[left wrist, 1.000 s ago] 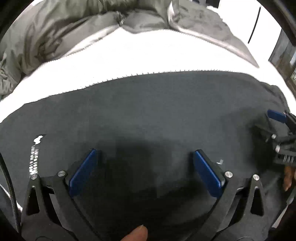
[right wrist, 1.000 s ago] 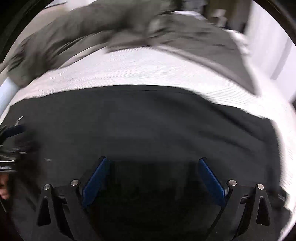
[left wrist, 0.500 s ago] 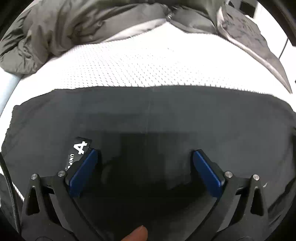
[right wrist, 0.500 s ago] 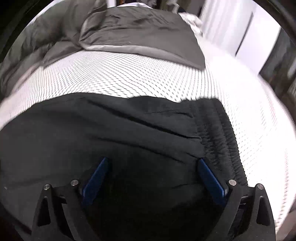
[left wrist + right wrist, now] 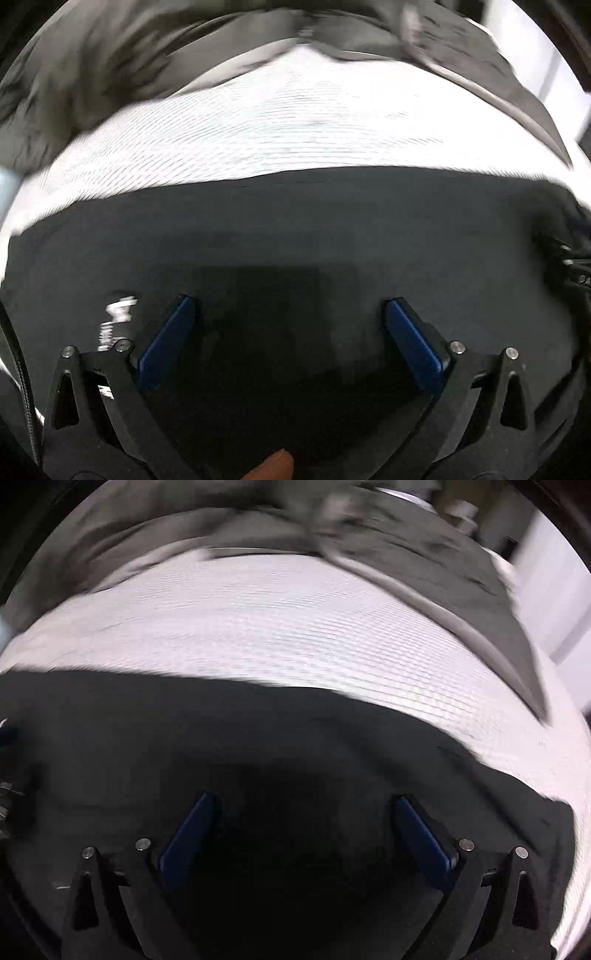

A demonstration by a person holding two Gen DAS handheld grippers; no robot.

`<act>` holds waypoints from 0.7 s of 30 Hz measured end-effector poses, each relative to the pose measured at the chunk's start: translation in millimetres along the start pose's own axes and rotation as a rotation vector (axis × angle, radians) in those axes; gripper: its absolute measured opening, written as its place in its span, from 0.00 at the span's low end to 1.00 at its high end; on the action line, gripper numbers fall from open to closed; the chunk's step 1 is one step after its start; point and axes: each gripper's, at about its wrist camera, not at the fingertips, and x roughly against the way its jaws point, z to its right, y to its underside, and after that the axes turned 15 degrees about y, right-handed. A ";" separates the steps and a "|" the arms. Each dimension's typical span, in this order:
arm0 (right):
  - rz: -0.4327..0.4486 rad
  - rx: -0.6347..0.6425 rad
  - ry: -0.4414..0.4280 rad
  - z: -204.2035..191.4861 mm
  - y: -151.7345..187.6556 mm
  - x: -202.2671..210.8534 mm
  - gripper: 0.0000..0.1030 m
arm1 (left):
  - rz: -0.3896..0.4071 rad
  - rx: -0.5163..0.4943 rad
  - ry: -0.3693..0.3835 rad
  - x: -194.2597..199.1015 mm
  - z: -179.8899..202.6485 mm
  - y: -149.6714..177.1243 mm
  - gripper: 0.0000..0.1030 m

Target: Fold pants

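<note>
The black pants (image 5: 295, 229) lie flat on the white mesh bed cover (image 5: 295, 122) and fill the lower half of both views (image 5: 258, 746). A white logo (image 5: 118, 310) shows on them by my left finger. My left gripper (image 5: 288, 306) is open and empty, low over the pants. My right gripper (image 5: 306, 805) is open and empty over the pants too. The right gripper's black body shows at the right edge of the left wrist view (image 5: 572, 266). The left gripper shows at the left edge of the right wrist view (image 5: 7, 738). Both views are blurred by motion.
A rumpled grey quilt (image 5: 110, 62) lies across the far side of the bed, also in the right wrist view (image 5: 424, 542). The white cover (image 5: 295, 627) lies between the quilt and the pants. A pale wall (image 5: 554, 590) stands at the far right.
Both views have swung sideways over the pants. The right gripper is back at the left view's right edge, and the waistband has left the right view. Both grippers stayed open.
</note>
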 end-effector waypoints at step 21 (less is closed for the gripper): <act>0.019 0.069 -0.073 -26.3 94.5 57.8 0.97 | -0.063 -0.228 0.092 23.7 75.4 68.3 1.00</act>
